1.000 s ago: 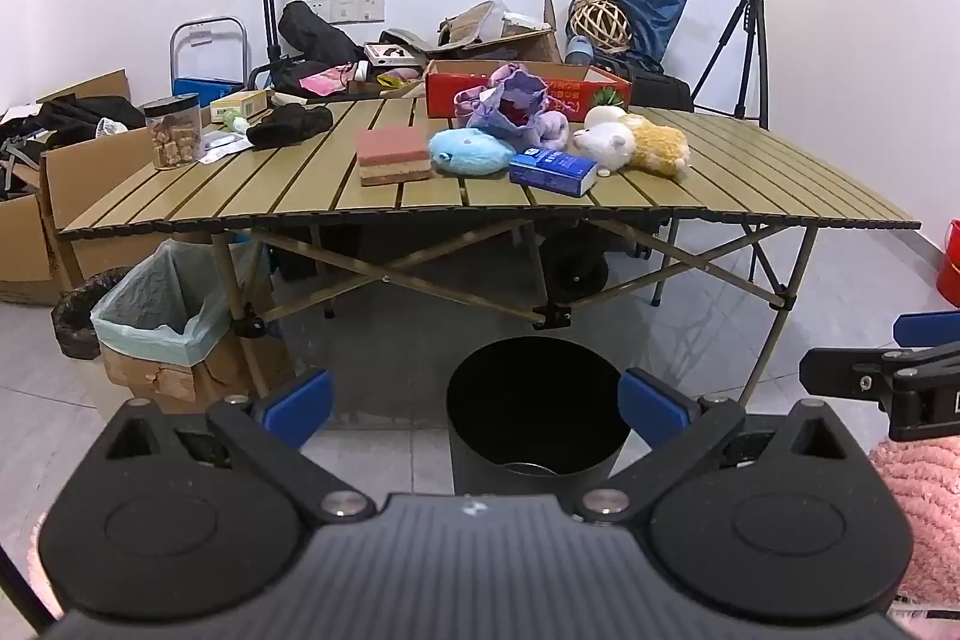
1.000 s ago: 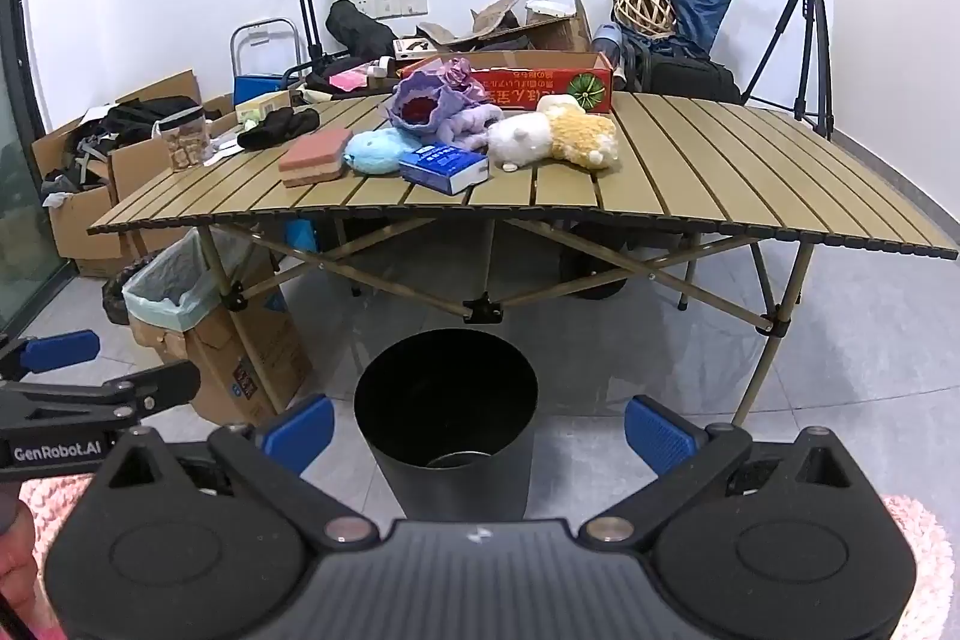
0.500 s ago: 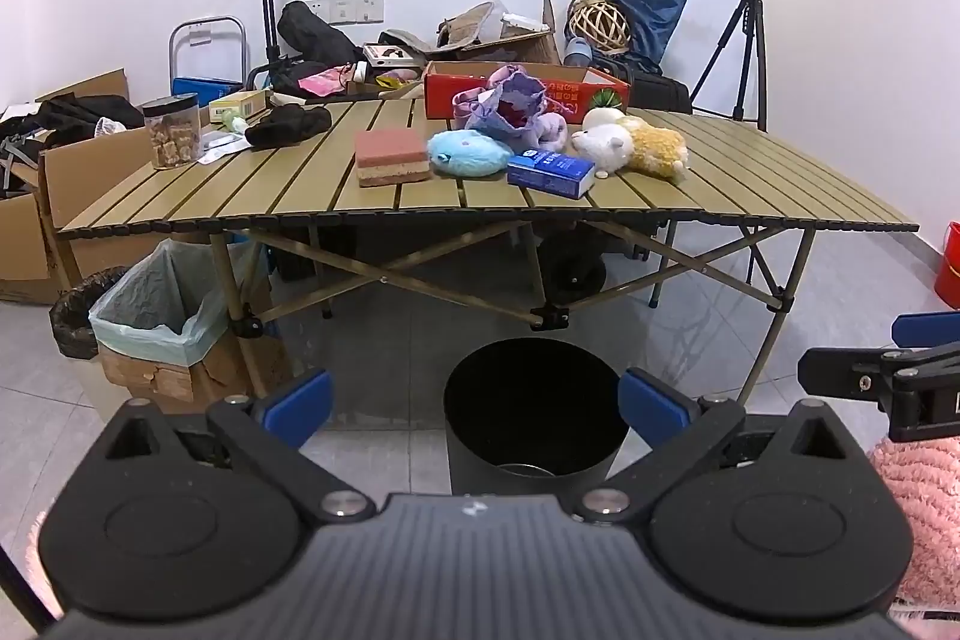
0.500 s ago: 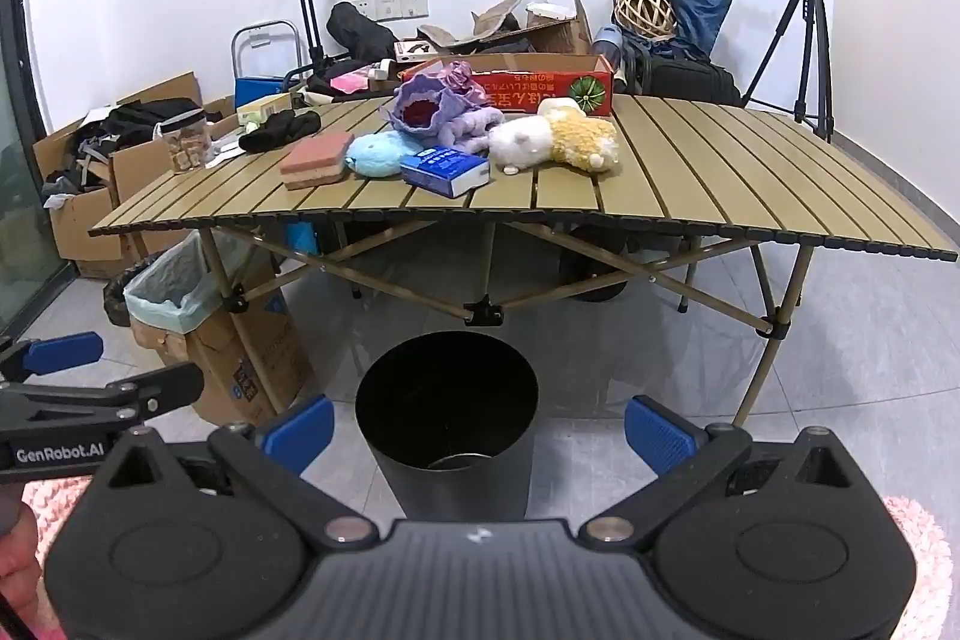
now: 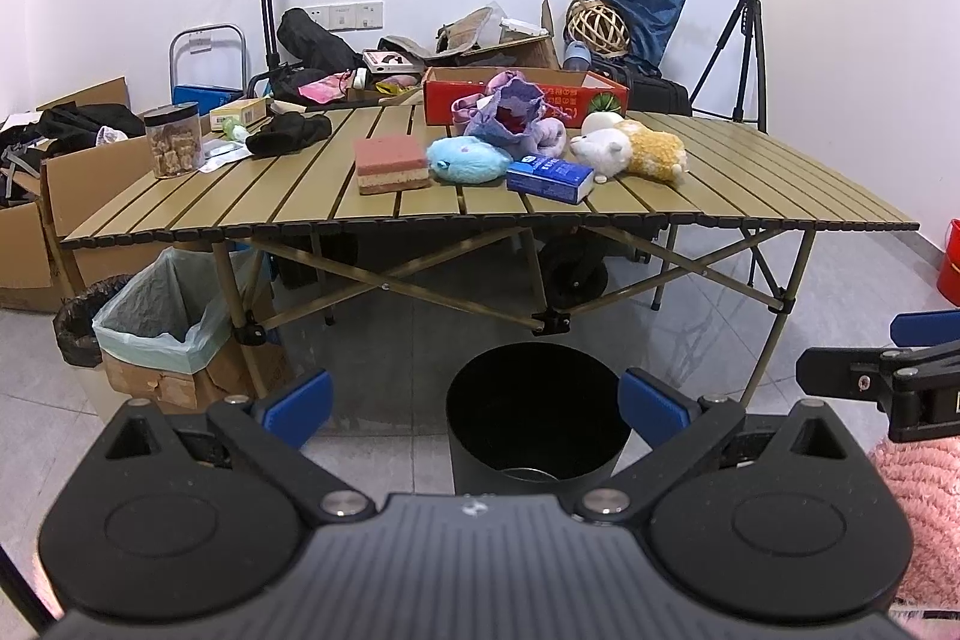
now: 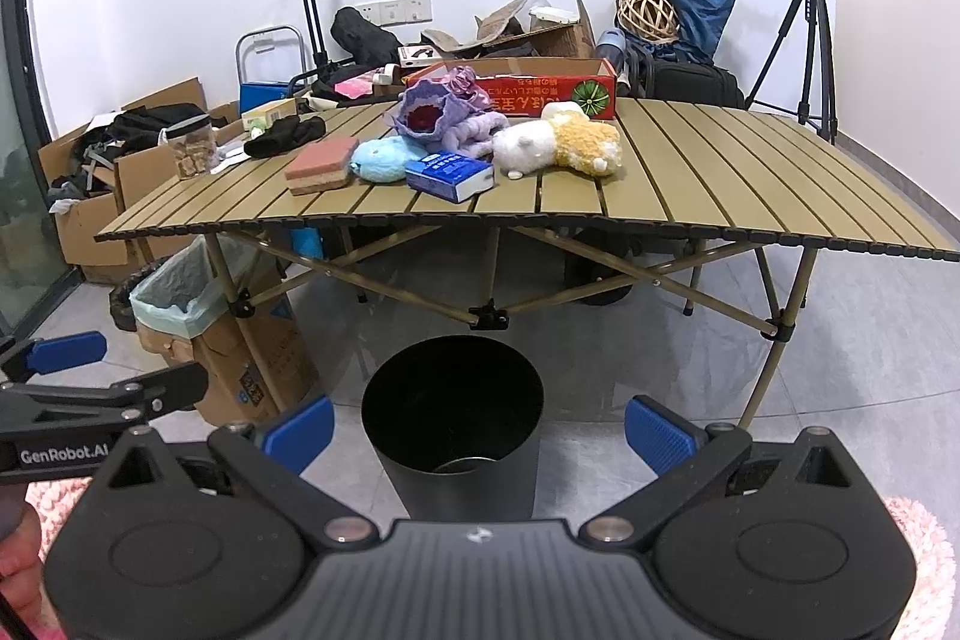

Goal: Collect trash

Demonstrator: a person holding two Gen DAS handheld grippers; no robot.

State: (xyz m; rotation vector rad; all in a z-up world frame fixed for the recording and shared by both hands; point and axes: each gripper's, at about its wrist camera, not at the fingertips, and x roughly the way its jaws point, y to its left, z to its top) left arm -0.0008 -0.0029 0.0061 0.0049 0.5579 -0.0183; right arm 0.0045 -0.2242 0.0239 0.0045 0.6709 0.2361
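From the left wrist camera, the left gripper [image 5: 474,403] had its jaws spread wide with nothing between them, its blue pads framing the round black metal bin [image 5: 534,415] that stood on the grey tiled floor in front of the slatted olive folding desk [image 5: 750,184]. On the desk lay a pink-and-tan sponge block [image 5: 390,163], a light blue plush toy [image 5: 468,158], a blue-and-white carton [image 5: 549,178] (its print too small to read), a white plush toy [image 5: 603,150] and a yellow fluffy plush toy [image 5: 654,152]. A red cardboard box [image 5: 522,97] carried writing I could not read. At the right edge the right gripper [image 5: 870,370] showed side-on, beside fluffy pink fabric [image 5: 924,508].

From the right wrist camera, the right gripper [image 6: 477,427] likewise had its jaws released and empty, the same bin [image 6: 453,436] between its pads. Only here did the left gripper [image 6: 90,382] show its side, lettered "GenRobot.AI". A clear plastic jar [image 6: 193,151] of brown pieces stood near the desk's far left corner, and a cardboard box lined with a pale green bag [image 6: 180,298] sat under that end.
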